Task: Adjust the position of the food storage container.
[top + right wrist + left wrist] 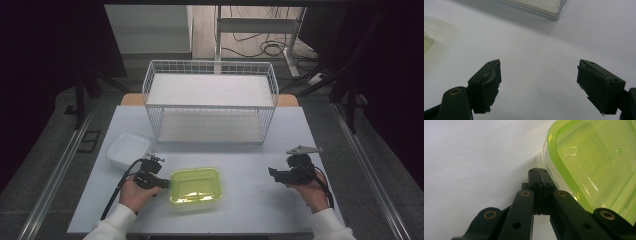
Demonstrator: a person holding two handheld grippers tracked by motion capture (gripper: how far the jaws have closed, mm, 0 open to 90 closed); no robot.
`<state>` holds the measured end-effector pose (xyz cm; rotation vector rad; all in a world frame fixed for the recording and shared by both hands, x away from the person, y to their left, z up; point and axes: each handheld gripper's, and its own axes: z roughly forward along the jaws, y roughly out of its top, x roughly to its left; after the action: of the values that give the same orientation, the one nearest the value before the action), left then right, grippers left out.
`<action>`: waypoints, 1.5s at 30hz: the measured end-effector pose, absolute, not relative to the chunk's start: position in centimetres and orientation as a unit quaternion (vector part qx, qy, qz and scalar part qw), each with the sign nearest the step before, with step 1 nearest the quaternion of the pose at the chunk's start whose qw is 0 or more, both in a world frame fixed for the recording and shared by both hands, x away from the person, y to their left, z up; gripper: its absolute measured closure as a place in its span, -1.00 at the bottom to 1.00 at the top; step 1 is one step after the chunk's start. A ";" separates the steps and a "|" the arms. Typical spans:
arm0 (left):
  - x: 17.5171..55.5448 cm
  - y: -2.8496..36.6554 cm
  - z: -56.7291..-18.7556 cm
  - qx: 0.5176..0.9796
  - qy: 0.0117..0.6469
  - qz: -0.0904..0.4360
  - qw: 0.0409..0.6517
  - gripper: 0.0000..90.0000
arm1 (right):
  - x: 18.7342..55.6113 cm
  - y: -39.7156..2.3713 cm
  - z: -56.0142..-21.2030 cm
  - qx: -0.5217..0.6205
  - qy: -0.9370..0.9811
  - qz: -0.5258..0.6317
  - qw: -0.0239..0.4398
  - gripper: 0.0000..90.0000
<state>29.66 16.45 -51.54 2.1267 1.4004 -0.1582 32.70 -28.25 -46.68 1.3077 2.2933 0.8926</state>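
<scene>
Two grippers low in the frame, green tub between them.

Left gripper [164, 183] is clenched with nothing between its jaws, tips against the left wall of the green tub [196, 186], which sits lower centre on the table [250, 165]; the step looks like nudging the tub sideways. Right gripper [272, 173] hangs released, well apart at lower right. Next move likely calls for a steady, low push so the tub slides rather than tips. White tub [127, 149] and wire basket [210, 100] stand behind.

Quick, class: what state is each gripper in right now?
Left gripper: closed, holding nothing, beside the green container.
Right gripper: open, empty.
</scene>
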 end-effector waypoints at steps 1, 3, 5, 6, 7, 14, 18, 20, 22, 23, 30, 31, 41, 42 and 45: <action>29.8 16.2 -51.6 0.798 0.524 -0.063 0.292 0.99 | 32.7 -28.3 -46.7 0.462 0.810 0.314 0.177 -0.57; 30.0 15.6 -51.7 0.801 0.519 -0.066 0.291 1.00 | 32.7 -28.3 -46.8 0.462 0.810 0.314 0.176 -0.57; 30.0 15.1 -51.8 0.804 0.514 -0.068 0.292 1.00 | 32.8 -28.2 -46.8 0.463 0.811 0.313 0.176 -0.57; 30.0 15.1 -51.8 0.804 0.514 -0.068 0.292 0.99 | 32.8 -28.2 -46.8 0.463 0.811 0.313 0.176 -0.57; 30.1 14.8 -51.8 0.807 0.510 -0.069 0.290 0.99 | 32.7 -28.2 -46.8 0.462 0.811 0.313 0.175 -0.57; 30.3 14.1 -51.8 0.807 0.507 -0.069 0.295 0.98 | 32.7 -28.2 -46.8 0.462 0.811 0.313 0.175 -0.57; 30.1 14.7 -51.5 0.803 0.512 -0.056 0.300 0.98 | 32.6 -28.2 -46.8 0.463 0.810 0.314 0.177 -0.57; 29.7 15.4 -51.0 0.797 0.516 -0.051 0.309 0.98 | 32.5 -28.2 -46.7 0.463 0.809 0.315 0.178 -0.57; 29.3 15.9 -50.4 0.790 0.518 -0.043 0.325 0.96 | 32.5 -28.1 -46.7 0.462 0.808 0.316 0.181 -0.57; 29.1 16.2 -50.0 0.786 0.517 -0.039 0.335 0.94 | 32.4 -28.1 -46.7 0.461 0.808 0.317 0.183 -0.57; 28.2 17.3 -47.6 0.772 0.510 -0.013 0.380 0.27 | 31.7 -27.3 -46.2 0.440 0.808 0.348 0.179 -0.58; 28.2 17.3 -47.5 0.770 0.510 -0.011 0.382 0.16 | 31.6 -27.1 -46.1 0.436 0.808 0.356 0.174 -0.58; 27.9 18.2 -46.4 0.766 0.518 0.017 0.380 -0.23 | 30.7 -25.5 -45.7 0.423 0.815 0.375 0.130 -0.57; 27.8 18.2 -46.5 0.768 0.518 0.020 0.377 -0.25 | 30.8 -25.3 -45.7 0.423 0.816 0.372 0.125 -0.56; 27.8 17.9 -46.6 0.781 0.512 0.032 0.357 -0.28 | 31.2 -24.8 -45.7 0.426 0.821 0.361 0.119 -0.56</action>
<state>27.76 17.91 -46.62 2.0156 1.3215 0.0817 31.17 -24.75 -45.74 1.2453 2.4006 1.0568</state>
